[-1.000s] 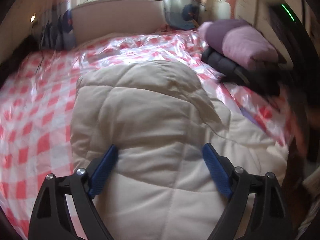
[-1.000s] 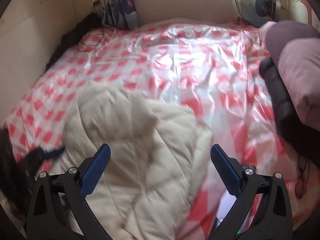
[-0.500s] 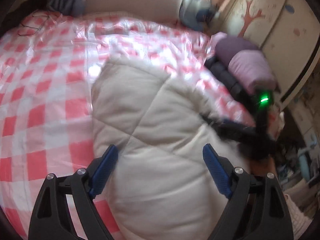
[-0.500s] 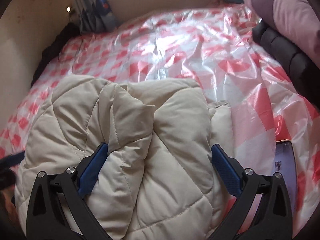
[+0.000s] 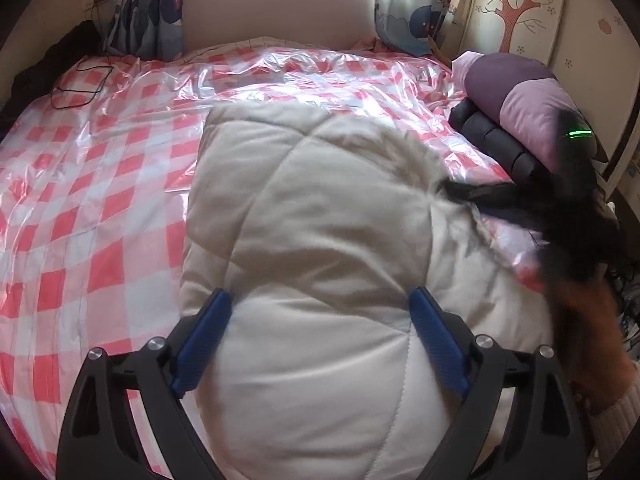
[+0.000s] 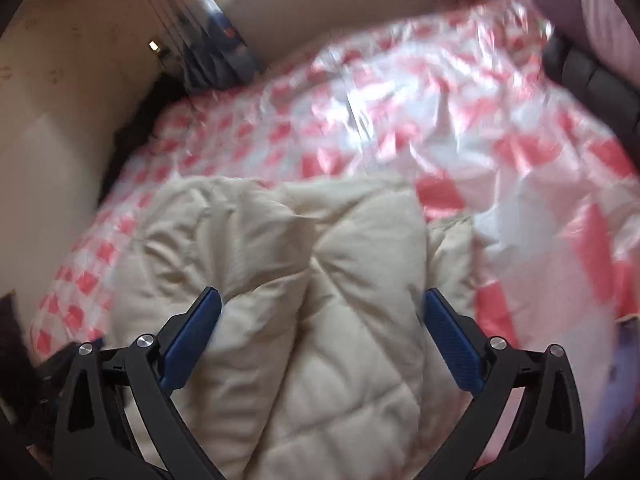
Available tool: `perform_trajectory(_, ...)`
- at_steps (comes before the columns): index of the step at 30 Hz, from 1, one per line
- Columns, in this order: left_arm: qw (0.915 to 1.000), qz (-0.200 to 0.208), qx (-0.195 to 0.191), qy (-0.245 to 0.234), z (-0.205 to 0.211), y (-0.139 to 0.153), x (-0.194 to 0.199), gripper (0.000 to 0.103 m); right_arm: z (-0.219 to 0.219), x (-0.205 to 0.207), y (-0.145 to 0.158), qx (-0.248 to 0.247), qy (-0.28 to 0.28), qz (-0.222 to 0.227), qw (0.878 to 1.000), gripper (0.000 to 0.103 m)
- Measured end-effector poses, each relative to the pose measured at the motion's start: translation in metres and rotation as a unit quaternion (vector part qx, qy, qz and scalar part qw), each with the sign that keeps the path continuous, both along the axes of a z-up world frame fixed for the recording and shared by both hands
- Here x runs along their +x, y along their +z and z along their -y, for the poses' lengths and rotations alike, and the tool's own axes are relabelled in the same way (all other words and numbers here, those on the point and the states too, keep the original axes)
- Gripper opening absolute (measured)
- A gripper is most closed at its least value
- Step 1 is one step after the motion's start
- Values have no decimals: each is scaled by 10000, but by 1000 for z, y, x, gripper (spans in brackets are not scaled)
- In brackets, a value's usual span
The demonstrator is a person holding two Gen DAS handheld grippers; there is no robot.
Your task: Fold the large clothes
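Lying far left on bed [image 5: 100, 184]: black cable [image 5: 78, 86], beside curtain [image 5: 152, 12]. Red-white checked cover shiny, wrinkled. Cream quilted coat [image 5: 312, 248] folded at near middle of bed, filling foreground. Left gripper [image 5: 320, 340] jaws apart, just opened a little wider, coat bulging between, pads not pressing. Right gripper [image 6: 320, 336] jaws apart over coat's rumpled folds [image 6: 312, 280]. Right: folded purple bundle [image 5: 524, 96] atop dark padded garment [image 5: 492, 140], near wardrobe [image 5: 520, 12]. Right wrist view blurred; phone-like object at right edge unclear.
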State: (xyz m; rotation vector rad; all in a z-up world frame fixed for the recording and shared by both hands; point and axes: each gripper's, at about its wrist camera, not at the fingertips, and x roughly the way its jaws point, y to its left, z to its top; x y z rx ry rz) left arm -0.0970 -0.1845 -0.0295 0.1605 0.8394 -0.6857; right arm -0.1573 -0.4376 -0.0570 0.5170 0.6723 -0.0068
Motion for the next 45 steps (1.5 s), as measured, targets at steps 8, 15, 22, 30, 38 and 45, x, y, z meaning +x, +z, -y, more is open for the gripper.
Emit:
perform_trajectory(8, 9992, 32, -44, 391, -2, -7, -3, 88, -15, -10, -17, -311, 10, 11, 9995, 97)
perform_trajectory(15, 9994, -13, -34, 356, -3, -8, -1, 89, -67, -24, -15, -1404, 796, -473, 9858, 97)
perform_trajectory(22, 9994, -176, -188, 251, -18, 10, -5, 90, -49, -32, -3, -1005, 714, -834, 9889, 97)
perform_trajectory(30, 9868, -1256, -803, 632, -56, -27, 29, 92, -46, -17, -30, -583, 760, -797, 9922, 97)
perform_trajectory(38, 9761, -1330, -1220, 1207, -65, -28, 20, 92, -35, 18, -37, -537, 1209, -659, 9890, 97)
perform_trajectory(45, 9957, -185, -492, 758, -38, 5, 13, 92, -22, -20, -17, 4, 808, -764, 9938, 97)
